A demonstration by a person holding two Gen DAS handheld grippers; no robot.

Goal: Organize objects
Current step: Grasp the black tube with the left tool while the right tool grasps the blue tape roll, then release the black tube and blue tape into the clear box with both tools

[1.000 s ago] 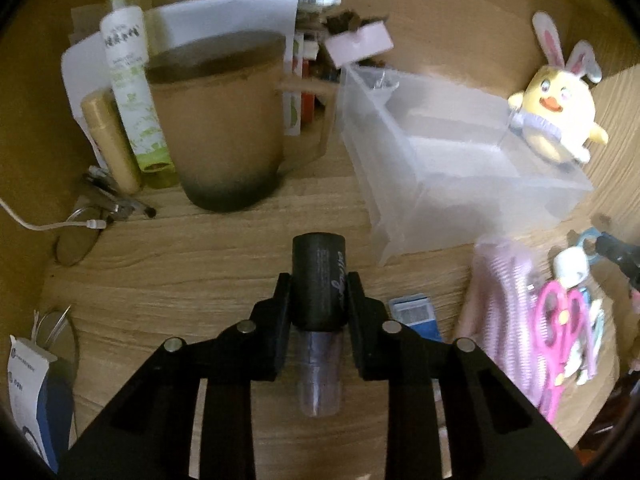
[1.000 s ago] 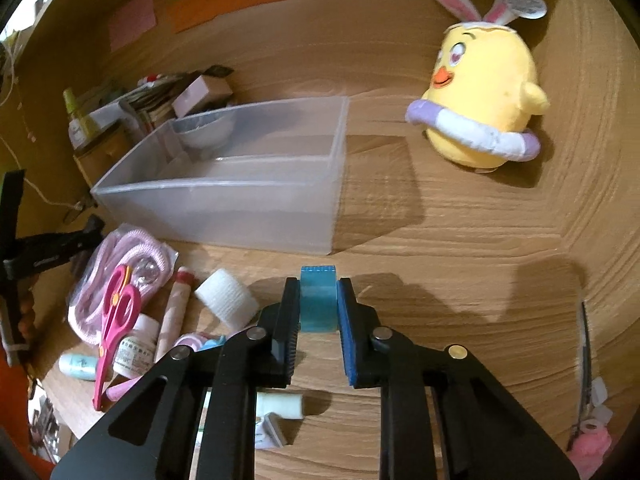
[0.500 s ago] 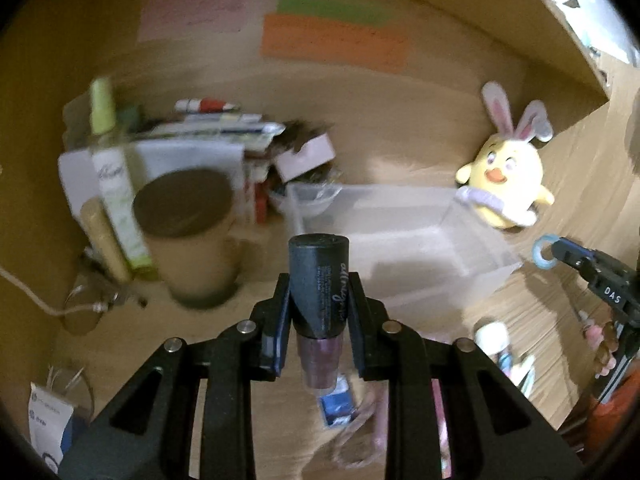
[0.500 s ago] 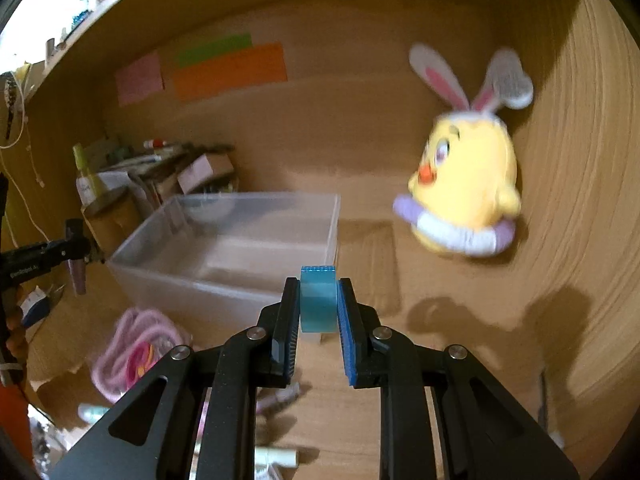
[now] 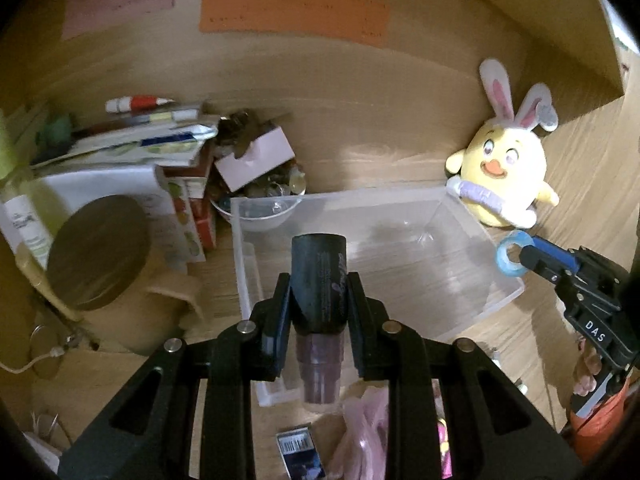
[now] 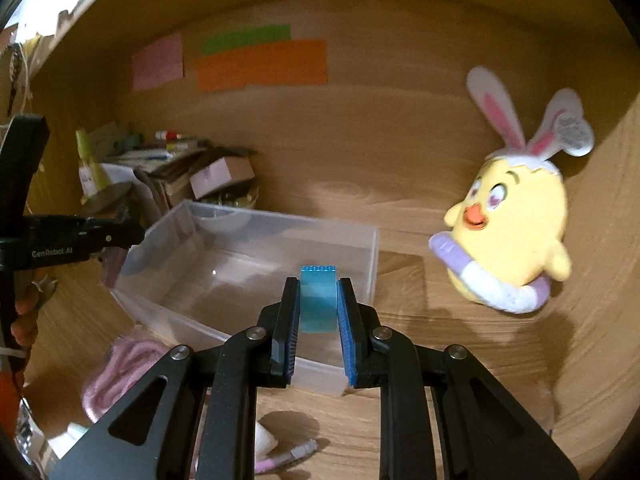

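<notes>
My left gripper is shut on a black-capped cosmetic tube with a clear purplish base, held in the air above the near end of a clear plastic bin. My right gripper is shut on a blue tape roll, held above the near wall of the same bin. The right gripper with the tape roll also shows at the right in the left wrist view, over the bin's right rim. The left gripper shows at the left of the right wrist view. The bin looks empty.
A yellow bunny-eared plush sits right of the bin. A brown mug, a bottle, stacked boxes and a small bowl crowd the back left. A pink bundle, a dark card and small items lie in front.
Both grippers have risen from the desk with their objects and moved over the bin. The left gripper has swung right, away from the mug.
</notes>
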